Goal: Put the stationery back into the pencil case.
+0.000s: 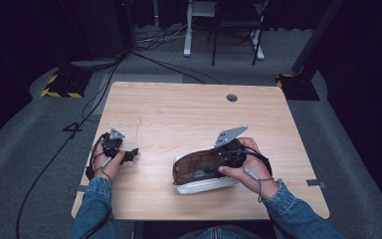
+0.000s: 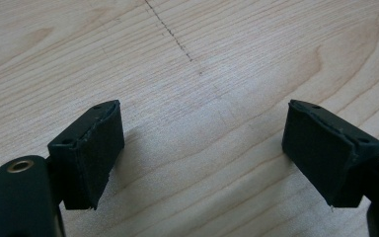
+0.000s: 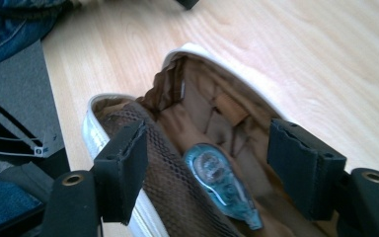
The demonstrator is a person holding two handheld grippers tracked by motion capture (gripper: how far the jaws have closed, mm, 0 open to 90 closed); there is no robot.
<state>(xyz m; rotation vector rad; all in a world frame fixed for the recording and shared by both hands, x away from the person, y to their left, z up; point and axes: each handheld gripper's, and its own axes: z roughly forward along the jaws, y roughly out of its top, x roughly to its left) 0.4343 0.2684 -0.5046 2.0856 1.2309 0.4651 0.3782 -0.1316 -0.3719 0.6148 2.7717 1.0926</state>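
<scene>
An open pencil case [image 1: 199, 172], white outside with a brown lining and a mesh pocket, lies on the wooden table [image 1: 179, 109] near its front edge. Inside the pencil case [image 3: 212, 59] rests a blue translucent correction tape dispenser [image 3: 222, 185]. My right gripper [image 1: 231, 152] hovers over the case's right end. In the right gripper view its jaws [image 3: 209, 148] stand open, either side of the case's opening, with the dispenser below and touching neither pad. My left gripper [image 1: 129, 155] rests at the table's left, open [image 2: 202, 133] over bare wood.
A round cable hole [image 1: 232, 97] sits at the table's far edge. Beyond the table, on the grey floor, are cables [image 1: 154, 57], white desk legs [image 1: 188, 30] and a dark chair [image 1: 234, 30]. Denim sleeves [image 1: 293, 209] enter from the bottom.
</scene>
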